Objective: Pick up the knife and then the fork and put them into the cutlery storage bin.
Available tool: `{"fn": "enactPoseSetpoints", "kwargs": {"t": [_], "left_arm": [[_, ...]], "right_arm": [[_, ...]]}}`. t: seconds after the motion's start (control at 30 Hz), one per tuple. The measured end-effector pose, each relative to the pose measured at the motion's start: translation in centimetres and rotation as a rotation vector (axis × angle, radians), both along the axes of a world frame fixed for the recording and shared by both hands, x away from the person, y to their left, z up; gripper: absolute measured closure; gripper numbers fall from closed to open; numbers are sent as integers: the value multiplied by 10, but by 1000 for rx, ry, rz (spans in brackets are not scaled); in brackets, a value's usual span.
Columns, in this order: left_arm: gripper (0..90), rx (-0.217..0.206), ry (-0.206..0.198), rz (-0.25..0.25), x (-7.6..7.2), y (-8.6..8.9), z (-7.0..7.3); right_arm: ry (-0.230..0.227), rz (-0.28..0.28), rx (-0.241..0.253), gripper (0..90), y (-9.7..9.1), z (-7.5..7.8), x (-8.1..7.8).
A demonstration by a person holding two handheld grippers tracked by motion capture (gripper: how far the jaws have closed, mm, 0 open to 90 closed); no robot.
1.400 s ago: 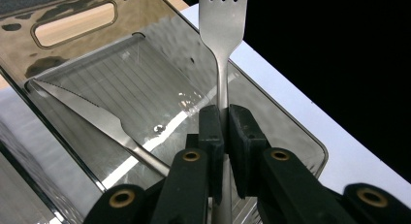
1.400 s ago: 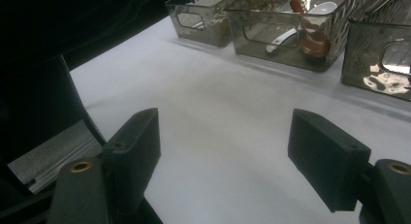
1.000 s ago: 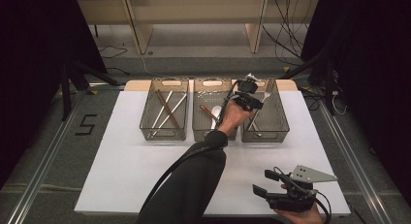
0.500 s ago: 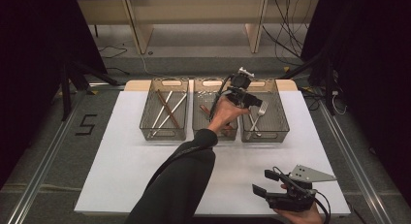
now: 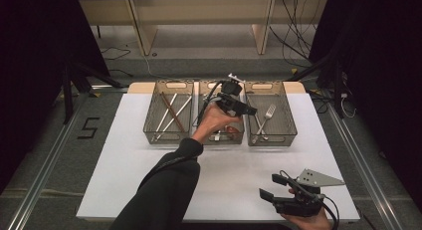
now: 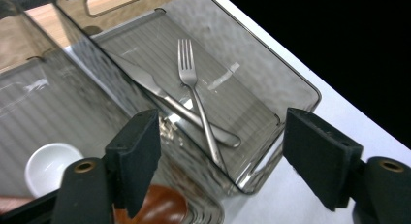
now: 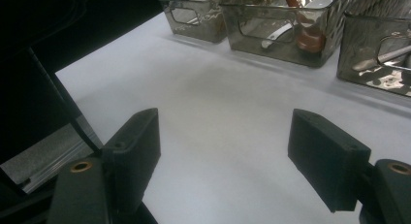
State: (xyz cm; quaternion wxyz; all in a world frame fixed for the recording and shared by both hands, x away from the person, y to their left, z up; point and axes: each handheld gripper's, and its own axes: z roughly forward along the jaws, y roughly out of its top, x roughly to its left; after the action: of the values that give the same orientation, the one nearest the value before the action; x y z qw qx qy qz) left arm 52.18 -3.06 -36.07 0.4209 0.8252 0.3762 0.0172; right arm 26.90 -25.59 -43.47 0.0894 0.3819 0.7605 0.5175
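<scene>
I'm holding the left gripper (image 5: 247, 110) over the wall between the middle smoked-plastic bin (image 5: 205, 93) and the right-hand smoked-plastic bin (image 5: 288, 124), and its jaws have just been opening: they're standing wide apart now with nothing between the pads. Looking along them in the left gripper view, I'm seeing the steel fork (image 6: 196, 95) lying in the right-hand bin, crossed over a steel table knife (image 6: 167, 99), the two touching where they cross. On the near side of that wall, in the middle bin, a small white round spoon bowl (image 6: 46, 167) and a brown wooden spoon (image 6: 160, 209) are sitting low in the view. The left-hand bin (image 5: 152, 125) is holding long pale and dark sticks (image 5: 170, 113), well away from my hand.

Compared with a second ago, my left hand has drawn back from over the right-hand bin towards the middle one and come up a little, and the fork is now lying loose in that bin. The right gripper (image 5: 271, 187) is resting at the near edge of the white tabletop (image 5: 114, 175), jaws released and empty, same spot as before.
</scene>
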Motion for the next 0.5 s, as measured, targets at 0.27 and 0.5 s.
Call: {"fn": "enactPoseSetpoints", "kwargs": {"t": [0.27,0.5], "left_arm": [[249,-34,-22,3,-12,31,3],[230,-72,-31,18,-20,53,3]], "right_arm": [[-3,-3,-4,281,0,-1,0],[0,-6,-5,281,1,-1,1]]}}
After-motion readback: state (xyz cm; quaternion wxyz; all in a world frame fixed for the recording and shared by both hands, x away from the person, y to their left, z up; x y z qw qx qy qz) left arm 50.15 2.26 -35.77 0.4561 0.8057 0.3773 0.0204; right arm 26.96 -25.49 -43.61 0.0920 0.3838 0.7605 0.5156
